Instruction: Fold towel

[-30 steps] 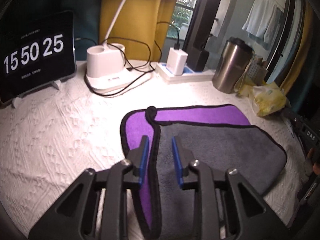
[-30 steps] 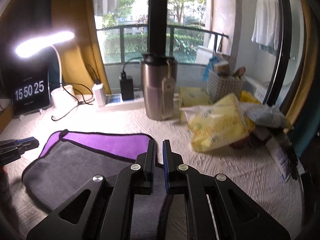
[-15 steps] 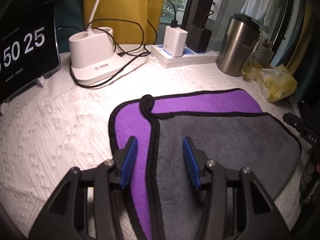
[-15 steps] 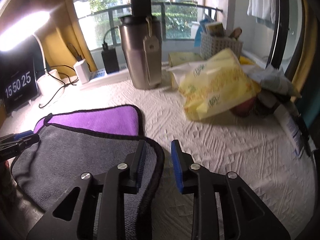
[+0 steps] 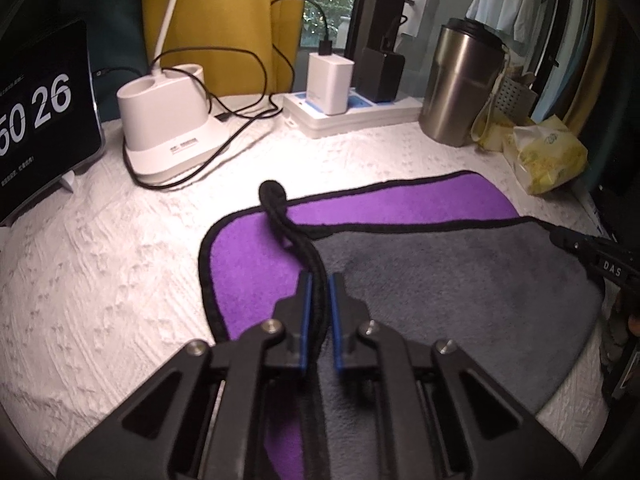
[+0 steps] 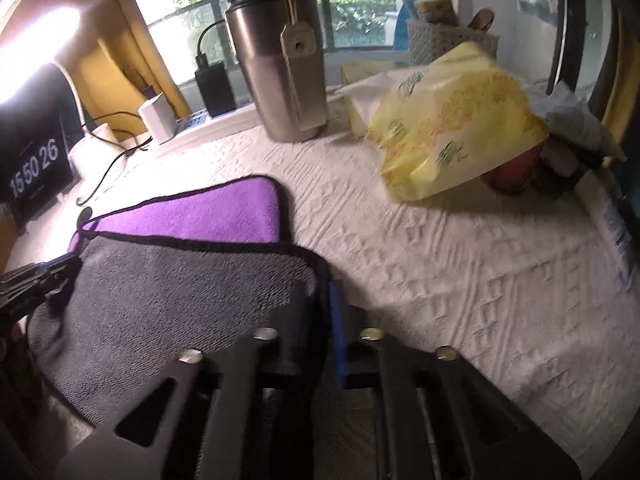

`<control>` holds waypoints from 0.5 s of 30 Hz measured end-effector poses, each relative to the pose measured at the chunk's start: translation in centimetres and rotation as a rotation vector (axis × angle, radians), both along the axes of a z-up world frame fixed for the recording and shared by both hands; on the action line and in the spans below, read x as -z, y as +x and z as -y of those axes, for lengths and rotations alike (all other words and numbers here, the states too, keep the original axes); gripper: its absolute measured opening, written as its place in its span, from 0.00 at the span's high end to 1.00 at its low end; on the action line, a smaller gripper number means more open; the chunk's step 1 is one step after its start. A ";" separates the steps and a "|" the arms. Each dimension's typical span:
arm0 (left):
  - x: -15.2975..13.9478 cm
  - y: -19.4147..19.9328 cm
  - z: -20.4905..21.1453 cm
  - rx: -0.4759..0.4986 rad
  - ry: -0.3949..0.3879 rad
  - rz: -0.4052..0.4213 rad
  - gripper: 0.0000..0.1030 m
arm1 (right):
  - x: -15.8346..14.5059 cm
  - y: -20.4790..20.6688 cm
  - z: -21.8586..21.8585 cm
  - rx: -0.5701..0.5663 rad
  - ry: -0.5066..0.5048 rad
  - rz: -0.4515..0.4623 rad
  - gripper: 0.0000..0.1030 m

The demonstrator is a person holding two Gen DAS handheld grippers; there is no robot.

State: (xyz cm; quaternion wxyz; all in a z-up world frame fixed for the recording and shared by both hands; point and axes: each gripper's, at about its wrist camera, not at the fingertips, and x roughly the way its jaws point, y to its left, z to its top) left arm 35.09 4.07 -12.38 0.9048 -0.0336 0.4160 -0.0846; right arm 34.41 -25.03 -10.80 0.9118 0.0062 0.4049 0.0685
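The towel (image 5: 440, 280) lies on the bench (image 5: 100, 280), grey layer folded over purple, with purple showing at 9 and 12 o'clock. Your left tool (image 5: 319, 304) is clenched on the black hem at the grey layer's 9 o'clock edge; your right tool (image 6: 320, 312) is clenched on the hem at 3 o'clock. Holding opposite edges likely lets you lift the layer evenly. The flask (image 5: 460, 84) stands at 1 o'clock, well apart.

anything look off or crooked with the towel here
The towel is folded unevenly: the grey top layer sits askew, leaving purple strips along its far and left sides. Both the left gripper and right gripper pinch the grey layer's edges.
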 end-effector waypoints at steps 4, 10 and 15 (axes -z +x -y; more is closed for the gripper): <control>-1.2 -0.6 -0.3 -0.005 -0.004 0.044 0.92 | -1.1 -0.2 -0.8 -0.015 -0.032 0.048 0.94; -2.2 -0.9 -1.5 -0.040 -0.016 0.075 0.92 | -3.1 0.6 -2.6 -0.049 -0.085 0.124 0.95; -2.3 -1.1 -2.6 -0.077 -0.011 0.096 0.92 | -3.7 1.9 -3.7 -0.077 -0.105 0.150 0.95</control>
